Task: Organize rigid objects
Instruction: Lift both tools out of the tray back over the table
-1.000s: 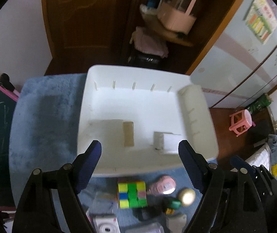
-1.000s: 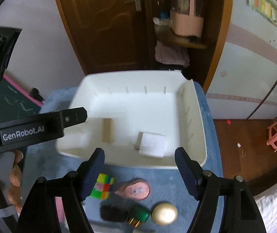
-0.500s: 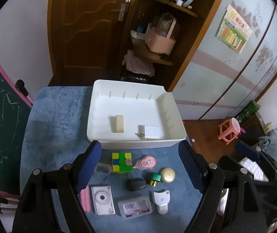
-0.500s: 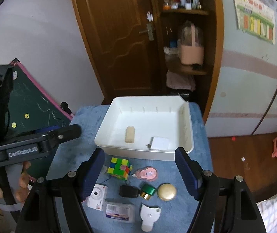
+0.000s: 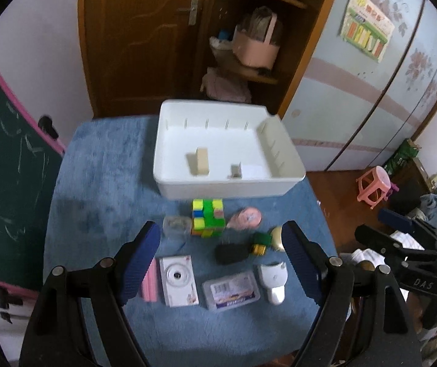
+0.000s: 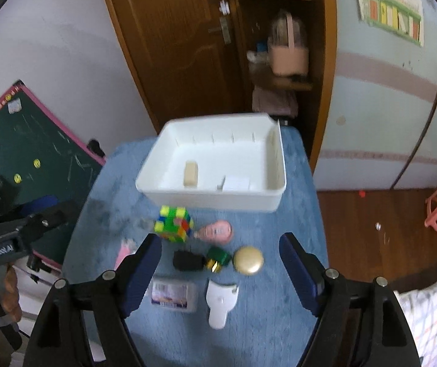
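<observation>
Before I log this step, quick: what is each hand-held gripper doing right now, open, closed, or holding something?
Left hand-held gripper: open, holding nothing.
Right hand-held gripper: jaws opening, nothing between them.

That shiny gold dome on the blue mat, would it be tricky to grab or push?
Probably a little. The gold dome looks smooth and glossy, so pads may slip off its curved top. It seems to sit flat on the blue mat, so a push would likely slide it, not roll it.
</observation>
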A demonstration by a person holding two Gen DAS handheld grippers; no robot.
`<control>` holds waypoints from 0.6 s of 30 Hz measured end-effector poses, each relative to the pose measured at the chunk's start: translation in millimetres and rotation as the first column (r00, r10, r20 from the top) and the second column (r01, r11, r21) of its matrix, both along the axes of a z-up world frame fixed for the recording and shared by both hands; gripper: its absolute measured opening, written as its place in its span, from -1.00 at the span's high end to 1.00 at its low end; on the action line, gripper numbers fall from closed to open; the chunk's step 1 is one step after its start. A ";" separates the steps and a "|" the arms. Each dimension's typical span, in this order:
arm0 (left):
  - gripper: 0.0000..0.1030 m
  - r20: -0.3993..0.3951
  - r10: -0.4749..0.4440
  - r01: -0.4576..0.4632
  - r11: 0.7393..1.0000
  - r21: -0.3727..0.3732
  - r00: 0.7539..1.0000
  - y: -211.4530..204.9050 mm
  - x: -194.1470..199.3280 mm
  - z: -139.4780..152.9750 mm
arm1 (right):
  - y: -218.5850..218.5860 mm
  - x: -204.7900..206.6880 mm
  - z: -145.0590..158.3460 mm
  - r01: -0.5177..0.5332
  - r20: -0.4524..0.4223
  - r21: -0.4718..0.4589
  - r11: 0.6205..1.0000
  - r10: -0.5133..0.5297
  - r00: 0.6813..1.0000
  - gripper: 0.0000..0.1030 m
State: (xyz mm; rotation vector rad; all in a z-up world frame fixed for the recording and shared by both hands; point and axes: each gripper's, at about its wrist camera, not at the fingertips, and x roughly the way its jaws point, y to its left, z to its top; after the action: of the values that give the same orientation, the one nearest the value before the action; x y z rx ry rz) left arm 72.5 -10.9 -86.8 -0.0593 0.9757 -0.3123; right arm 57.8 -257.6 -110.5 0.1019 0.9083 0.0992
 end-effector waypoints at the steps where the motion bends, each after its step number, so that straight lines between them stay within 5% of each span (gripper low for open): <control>1: -0.63 -0.017 0.003 -0.003 1.000 -0.003 1.000 1.6 0.2 -6.4 | 0.3 0.7 -8.2 0.002 -0.023 0.005 1.000 -0.002 1.000 -0.55; 10: -0.63 -0.255 0.070 -0.092 0.993 -0.075 0.964 22.4 15.7 -83.2 | 1.1 12.7 -74.0 0.046 -0.209 0.013 0.999 -0.042 0.977 -0.55; 18: -0.62 -0.467 0.182 -0.265 0.957 -0.116 0.865 48.1 36.5 -145.6 | 4.4 20.9 -112.7 0.055 -0.317 -0.010 0.998 -0.055 0.947 -0.55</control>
State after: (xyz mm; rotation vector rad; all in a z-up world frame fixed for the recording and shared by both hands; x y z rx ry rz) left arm 109.0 37.2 -232.5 -0.4234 1.3902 -0.1690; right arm 78.7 -253.3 -223.1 0.1451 1.2268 0.0304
